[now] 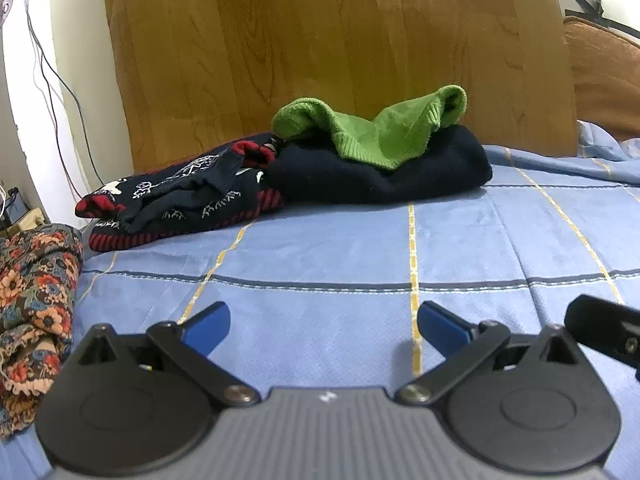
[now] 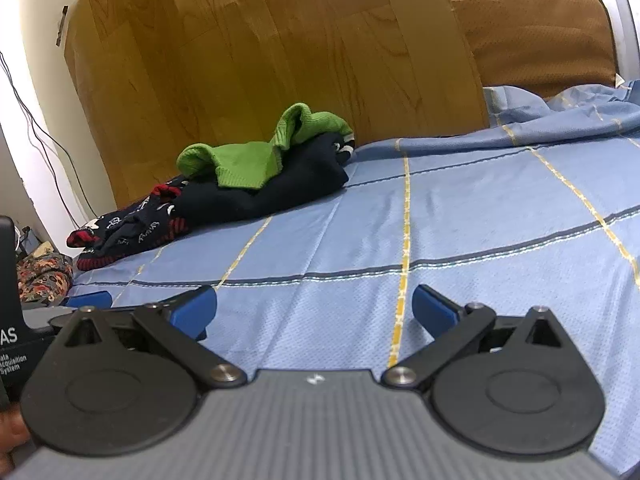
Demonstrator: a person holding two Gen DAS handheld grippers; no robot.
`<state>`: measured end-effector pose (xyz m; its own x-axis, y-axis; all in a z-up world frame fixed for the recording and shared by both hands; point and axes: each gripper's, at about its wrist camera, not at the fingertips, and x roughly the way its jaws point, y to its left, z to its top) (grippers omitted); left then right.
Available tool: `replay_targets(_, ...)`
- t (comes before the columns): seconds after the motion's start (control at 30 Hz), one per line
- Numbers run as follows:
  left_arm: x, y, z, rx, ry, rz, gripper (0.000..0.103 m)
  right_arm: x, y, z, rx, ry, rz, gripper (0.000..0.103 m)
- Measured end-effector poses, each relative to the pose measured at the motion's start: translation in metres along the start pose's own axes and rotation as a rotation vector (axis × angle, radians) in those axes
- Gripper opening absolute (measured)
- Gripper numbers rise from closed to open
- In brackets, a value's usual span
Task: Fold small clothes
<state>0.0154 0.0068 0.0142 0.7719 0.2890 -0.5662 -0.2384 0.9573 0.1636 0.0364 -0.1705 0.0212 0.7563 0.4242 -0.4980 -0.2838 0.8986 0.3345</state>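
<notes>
Both tools are held low over the bed, which is covered by a blue sheet with yellow and dark grid lines. The left tool has its blue-tipped fingers spread wide with nothing between them; the right tool is spread wide and empty too, just beside the left one. The clothes lie in a heap at the far side of the bed, against the wooden headboard, well apart from both tools. In that heap a green knit garment lies crumpled on top of a plain dark navy garment. Touching the navy one, on the side away from the brown cushion, lies a navy patterned sweater with red striped trim. A floral fabric sits at the bed's edge near the left tool
</notes>
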Motion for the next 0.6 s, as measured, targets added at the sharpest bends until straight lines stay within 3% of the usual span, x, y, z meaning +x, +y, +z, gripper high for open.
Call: replay_targets(0.6, -0.0061, 0.0005, -0.0013, -0.005, -0.047, -0.006, 0.103, 0.0008, -0.0003, -0.0003, 0.003, 0.011, 0.016, 0.103)
